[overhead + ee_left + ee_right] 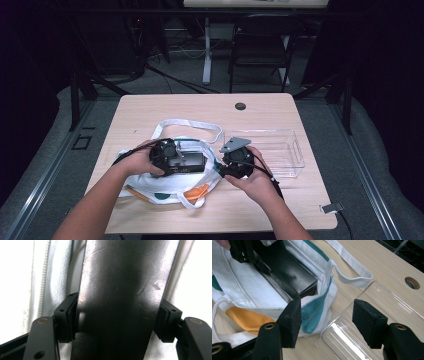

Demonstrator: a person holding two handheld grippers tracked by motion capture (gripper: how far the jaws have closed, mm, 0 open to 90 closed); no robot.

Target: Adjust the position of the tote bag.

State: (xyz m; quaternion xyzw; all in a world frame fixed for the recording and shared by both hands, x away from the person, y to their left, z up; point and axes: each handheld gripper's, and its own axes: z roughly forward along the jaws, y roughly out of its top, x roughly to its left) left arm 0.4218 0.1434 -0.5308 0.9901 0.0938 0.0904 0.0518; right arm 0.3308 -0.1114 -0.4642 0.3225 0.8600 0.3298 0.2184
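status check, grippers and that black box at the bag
Left gripper shut on black box, box half inside white tote bag. Right gripper open, empty. Clear tray beside bag.

Light wooden table (pixel 150 107) — two things on its top

A white cloth tote bag (pixel 150 186) with teal and orange patches lies on the near left part, its long strap (pixel 192 123) looped out flat over the wood toward the middle. Just to its right sits a clear plastic tray (pixel 280 150), close to the right edge — and a round dark hole (pixel 240 106) marks the far side of the tabletop.
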